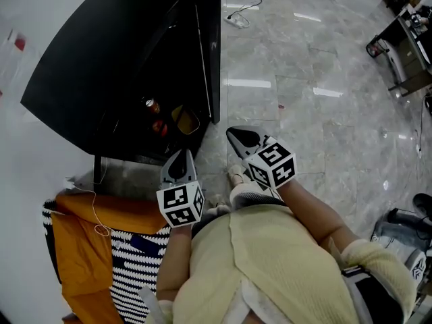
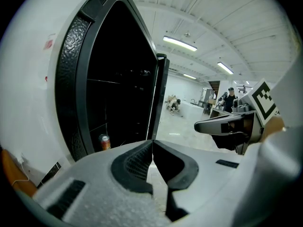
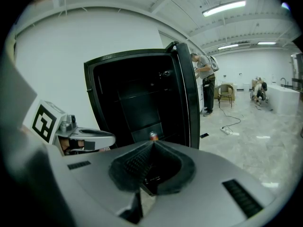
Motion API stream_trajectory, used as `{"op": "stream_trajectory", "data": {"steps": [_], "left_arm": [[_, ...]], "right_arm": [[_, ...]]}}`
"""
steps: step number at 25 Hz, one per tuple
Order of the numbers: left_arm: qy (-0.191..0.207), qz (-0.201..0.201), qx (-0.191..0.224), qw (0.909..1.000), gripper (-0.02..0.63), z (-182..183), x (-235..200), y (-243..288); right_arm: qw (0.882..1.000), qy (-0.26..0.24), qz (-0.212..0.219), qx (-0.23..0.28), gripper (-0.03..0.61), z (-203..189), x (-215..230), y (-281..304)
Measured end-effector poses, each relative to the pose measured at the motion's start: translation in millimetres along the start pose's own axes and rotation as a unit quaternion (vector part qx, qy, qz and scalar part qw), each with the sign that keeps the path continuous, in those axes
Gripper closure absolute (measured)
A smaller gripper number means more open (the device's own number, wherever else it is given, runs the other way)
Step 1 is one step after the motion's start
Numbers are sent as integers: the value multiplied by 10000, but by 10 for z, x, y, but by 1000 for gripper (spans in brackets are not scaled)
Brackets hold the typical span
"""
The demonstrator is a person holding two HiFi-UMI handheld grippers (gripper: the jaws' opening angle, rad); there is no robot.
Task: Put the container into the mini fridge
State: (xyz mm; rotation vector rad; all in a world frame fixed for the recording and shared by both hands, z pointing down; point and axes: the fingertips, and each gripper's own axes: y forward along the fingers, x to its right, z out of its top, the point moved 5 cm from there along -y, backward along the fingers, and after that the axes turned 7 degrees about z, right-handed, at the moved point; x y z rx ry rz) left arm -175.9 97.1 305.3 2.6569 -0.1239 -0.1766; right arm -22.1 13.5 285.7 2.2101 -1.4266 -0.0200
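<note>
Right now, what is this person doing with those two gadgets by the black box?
A person holds a two-jaw gripper in each hand in front of a black mini fridge whose door stands open. The left gripper and the right gripper are both shut and empty. Inside the fridge are a drink can and something yellowish, too dark to identify.

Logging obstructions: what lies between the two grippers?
Only bare grey floor. The head view shows it between the left gripper and the right gripper, both shut and empty.
</note>
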Motion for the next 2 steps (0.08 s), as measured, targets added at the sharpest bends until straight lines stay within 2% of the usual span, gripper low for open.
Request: {"op": "stream_trajectory", "data": {"steps": [2], "left_arm": [[3,4,-1,10000,589,-6,2,5]], "right_arm": [[10000,-9,6,9,549,3,4,2]]}}
